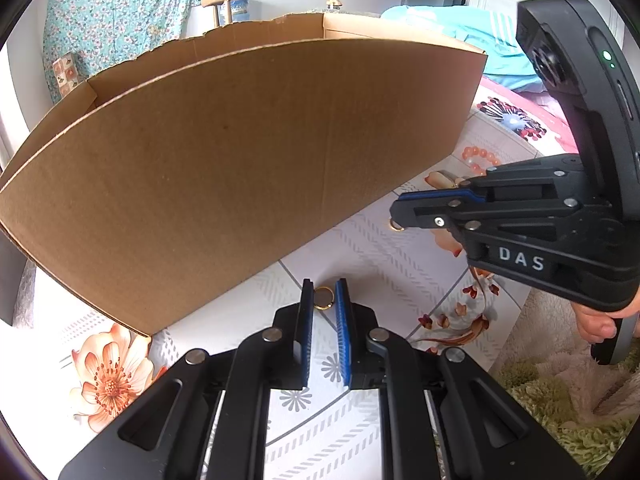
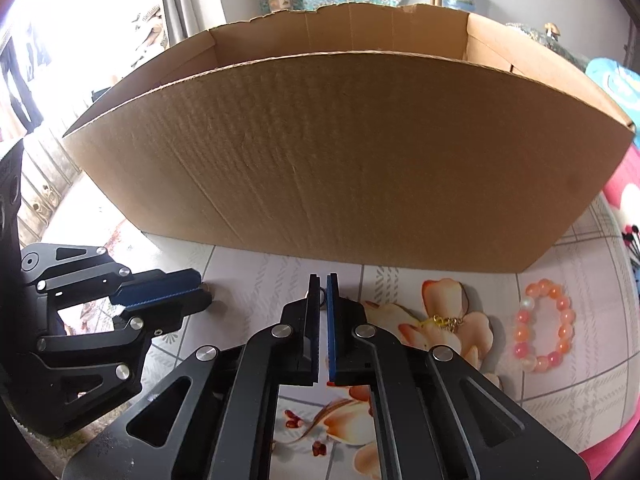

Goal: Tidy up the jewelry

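A large open cardboard box (image 1: pixel 224 152) stands on the flowered cloth; it also shows in the right wrist view (image 2: pixel 360 160). My left gripper (image 1: pixel 324 296) is shut on a gold ring (image 1: pixel 323 298) at its fingertips, low over the cloth in front of the box. My right gripper (image 2: pixel 323 286) is shut on a second small ring (image 2: pixel 322 292), whose gold edge peeks below its tip in the left wrist view (image 1: pixel 396 226). An orange bead bracelet (image 2: pixel 546 324) lies on the cloth to the right. A gold chain piece (image 2: pixel 444 322) lies between the bracelet and my right gripper.
The flowered cloth (image 2: pixel 260 276) covers the surface. A shaggy green and pink rug (image 1: pixel 560 392) lies at the right. A pink and blue bedspread (image 1: pixel 504 60) lies behind the box. A teal floral cloth (image 1: pixel 120 12) hangs on the far wall.
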{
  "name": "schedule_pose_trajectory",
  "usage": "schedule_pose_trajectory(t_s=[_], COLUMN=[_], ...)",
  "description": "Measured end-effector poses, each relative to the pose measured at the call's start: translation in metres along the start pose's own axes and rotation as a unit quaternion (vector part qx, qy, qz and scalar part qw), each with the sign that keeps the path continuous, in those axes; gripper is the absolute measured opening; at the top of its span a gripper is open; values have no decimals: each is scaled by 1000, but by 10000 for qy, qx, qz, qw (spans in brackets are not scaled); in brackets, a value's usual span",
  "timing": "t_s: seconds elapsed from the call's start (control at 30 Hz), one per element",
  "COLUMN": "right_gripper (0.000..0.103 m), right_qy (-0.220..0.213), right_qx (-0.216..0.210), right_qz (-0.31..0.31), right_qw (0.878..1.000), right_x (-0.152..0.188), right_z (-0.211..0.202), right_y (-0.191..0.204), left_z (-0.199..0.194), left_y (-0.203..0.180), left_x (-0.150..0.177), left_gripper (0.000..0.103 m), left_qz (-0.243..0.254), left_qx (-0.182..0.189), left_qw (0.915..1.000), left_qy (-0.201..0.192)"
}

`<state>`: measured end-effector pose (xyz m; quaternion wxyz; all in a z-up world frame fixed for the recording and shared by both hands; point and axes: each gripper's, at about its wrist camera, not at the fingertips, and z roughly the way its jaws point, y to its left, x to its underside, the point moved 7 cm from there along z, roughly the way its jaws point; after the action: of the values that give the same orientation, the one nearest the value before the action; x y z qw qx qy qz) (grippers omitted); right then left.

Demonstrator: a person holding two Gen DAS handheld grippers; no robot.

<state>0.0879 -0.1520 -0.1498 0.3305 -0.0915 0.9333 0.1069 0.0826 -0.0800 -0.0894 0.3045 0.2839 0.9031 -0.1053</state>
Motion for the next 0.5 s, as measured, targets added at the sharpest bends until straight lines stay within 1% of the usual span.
schedule_pose_trajectory(t_s=[0.27, 0.33, 0.5], right_gripper=[2, 4, 6], right_qy=[197, 264, 265], right_qx=[-218, -339, -275], right_qz=[136, 235, 388], right_qw=[9995, 9988, 9985], right_x=[13, 16, 22], right_z=[-11, -14, -22], right_y=[-2, -3, -14], left_z=[0, 0, 0], left_y=[0, 0, -1], left_x=[0, 0, 0], left_gripper=[10, 10, 10], left_qz=[2, 0, 9], left_qx=[-15, -19, -27], left_qw=[10000, 10000, 10000], left_qy=[-10, -12, -13])
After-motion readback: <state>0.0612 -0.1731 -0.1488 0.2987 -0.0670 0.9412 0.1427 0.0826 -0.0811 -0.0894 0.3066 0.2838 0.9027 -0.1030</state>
